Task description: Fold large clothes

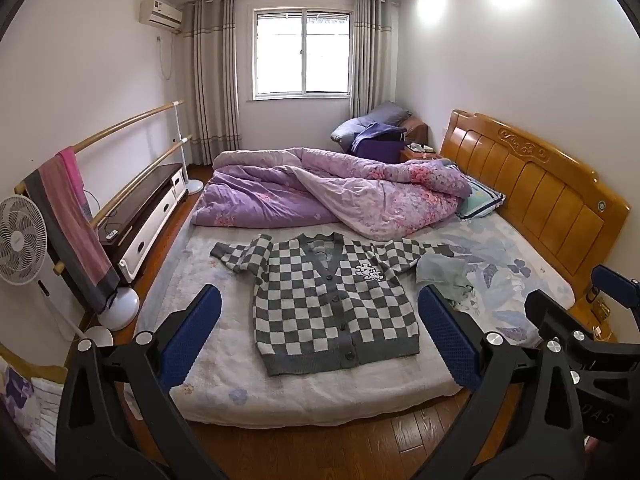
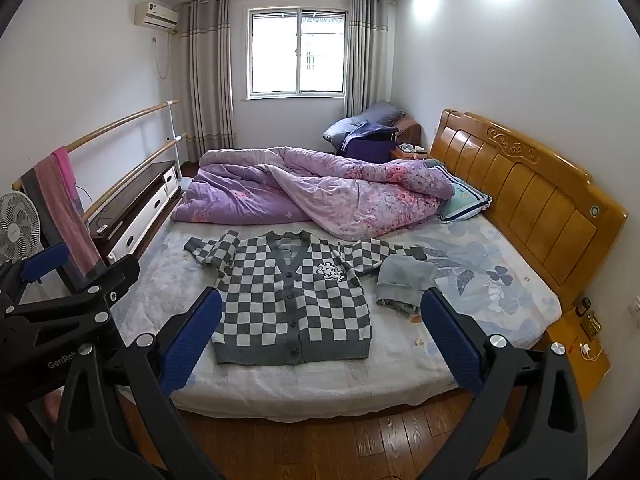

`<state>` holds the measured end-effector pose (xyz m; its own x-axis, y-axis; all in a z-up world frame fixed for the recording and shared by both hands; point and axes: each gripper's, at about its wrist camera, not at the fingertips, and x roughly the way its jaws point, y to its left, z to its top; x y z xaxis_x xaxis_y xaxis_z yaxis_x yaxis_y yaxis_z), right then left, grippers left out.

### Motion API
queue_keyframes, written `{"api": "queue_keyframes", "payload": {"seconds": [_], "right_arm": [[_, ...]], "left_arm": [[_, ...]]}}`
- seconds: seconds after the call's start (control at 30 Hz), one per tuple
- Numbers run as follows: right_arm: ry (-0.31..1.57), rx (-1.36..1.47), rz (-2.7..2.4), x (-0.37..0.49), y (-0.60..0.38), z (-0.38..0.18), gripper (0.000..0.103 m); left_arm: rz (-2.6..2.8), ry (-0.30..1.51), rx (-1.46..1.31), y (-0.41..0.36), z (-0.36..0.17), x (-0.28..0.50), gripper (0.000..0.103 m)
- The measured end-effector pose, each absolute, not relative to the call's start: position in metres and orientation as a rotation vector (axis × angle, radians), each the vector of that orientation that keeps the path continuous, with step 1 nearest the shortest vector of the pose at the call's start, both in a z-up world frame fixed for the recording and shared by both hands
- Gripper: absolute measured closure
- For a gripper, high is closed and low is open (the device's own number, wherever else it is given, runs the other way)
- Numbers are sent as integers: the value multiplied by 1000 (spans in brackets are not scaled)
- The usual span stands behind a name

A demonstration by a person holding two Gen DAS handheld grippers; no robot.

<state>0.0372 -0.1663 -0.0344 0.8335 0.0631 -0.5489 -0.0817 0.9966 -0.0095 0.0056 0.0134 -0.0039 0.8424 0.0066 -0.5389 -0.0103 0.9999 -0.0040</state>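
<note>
Both grippers, left gripper [image 1: 320, 332] and right gripper [image 2: 320, 336], hang over the floor with jaws spread wide, gripping nothing. Ahead of them the checkered cardigan [image 1: 328, 304] lies flat on the bed [image 1: 224, 384] (buttoned, 2 sleeves outstretched), a folded grey garment [image 2: 406, 280] just right of it.

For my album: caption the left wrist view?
Open left gripper hovers before a checkered cardigan spread on the bed.

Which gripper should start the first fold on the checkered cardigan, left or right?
Left, marginally. The cardigan lies flat and centred between the open left gripper; in the right gripper view it sits off to the left. Both are open, empty and short of the bed.
</note>
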Motion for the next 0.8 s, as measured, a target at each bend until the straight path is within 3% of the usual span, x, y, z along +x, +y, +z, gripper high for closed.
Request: {"api": "queue_keyframes", "payload": {"seconds": [0.8], "right_arm": [[579,-18,80,39,-165,-40,7]], "left_arm": [[17,560,-2,23,-1,10,5]]}}
